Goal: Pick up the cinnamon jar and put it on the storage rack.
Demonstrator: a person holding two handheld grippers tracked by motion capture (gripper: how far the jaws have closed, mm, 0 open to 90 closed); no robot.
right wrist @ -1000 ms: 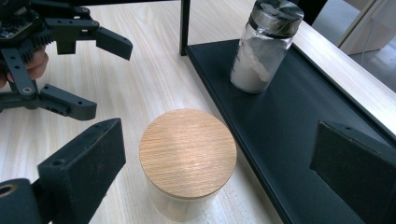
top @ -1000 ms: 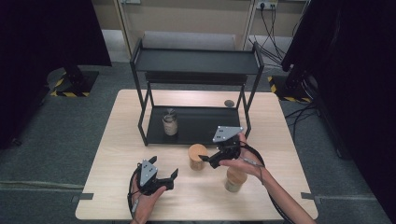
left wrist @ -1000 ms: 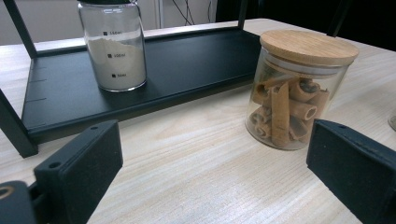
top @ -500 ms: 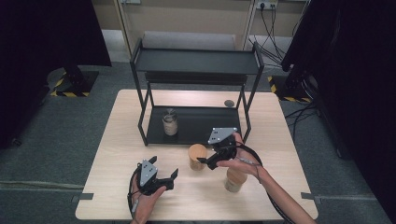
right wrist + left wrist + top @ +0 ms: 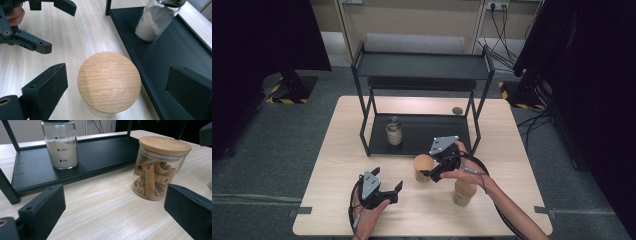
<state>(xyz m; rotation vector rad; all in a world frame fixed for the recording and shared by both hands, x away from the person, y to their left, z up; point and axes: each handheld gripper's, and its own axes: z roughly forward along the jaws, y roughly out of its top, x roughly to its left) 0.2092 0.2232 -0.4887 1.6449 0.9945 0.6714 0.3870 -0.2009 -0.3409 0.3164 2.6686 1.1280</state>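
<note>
A glass jar with a wooden lid [image 5: 423, 166] stands on the table just in front of the black rack; it holds brown rolled sticks [image 5: 152, 178]. My right gripper [image 5: 432, 171] hovers over it, open. Its jaws stand on either side of the round lid [image 5: 109, 81] without touching it. My left gripper [image 5: 387, 178] is lower left on the table, open and holding nothing, and faces that jar [image 5: 157, 170]. The left gripper [image 5: 53, 27] also appears from the right gripper view. A glass jar of white powder [image 5: 394, 132] stands on the rack's lower tray [image 5: 100, 152].
The black two-level rack [image 5: 422, 65] takes up the back of the table. A second wooden-lidded jar [image 5: 463, 192] stands under my right wrist. A small dark round thing [image 5: 457, 110] lies behind the rack's right leg. The table edge runs close behind both hands.
My right gripper has slid a little to the left and now stands over the wooden-lidded jar. The left gripper and the jars have stayed in place.
</note>
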